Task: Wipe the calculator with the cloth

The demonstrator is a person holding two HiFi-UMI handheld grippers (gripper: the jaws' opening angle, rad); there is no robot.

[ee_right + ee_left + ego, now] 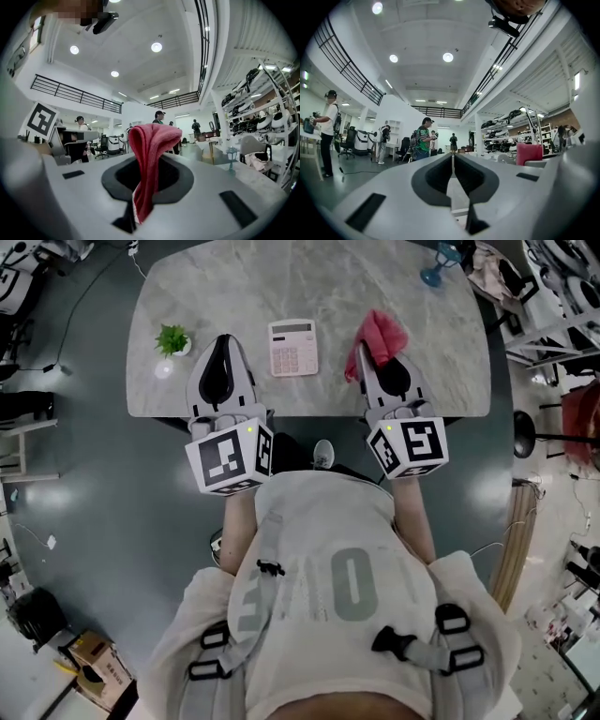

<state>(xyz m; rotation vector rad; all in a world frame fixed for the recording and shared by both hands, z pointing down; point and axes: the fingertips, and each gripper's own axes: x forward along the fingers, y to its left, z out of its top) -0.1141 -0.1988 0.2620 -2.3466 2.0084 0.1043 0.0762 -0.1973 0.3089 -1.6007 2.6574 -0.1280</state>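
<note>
**A:** So, any writing readable?

**B:** Only a large "O" on the shirt. The pink calculator lies flat on the marble table, between both grippers. The left gripper has its jaws together, empty. The right gripper clamps the red cloth. A potted plant stands left.

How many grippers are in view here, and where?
2. The left gripper is over the near edge of the table, shut and empty, left of the calculator. The right gripper is right of the calculator, shut on the red cloth. Neither is hidden.
</note>
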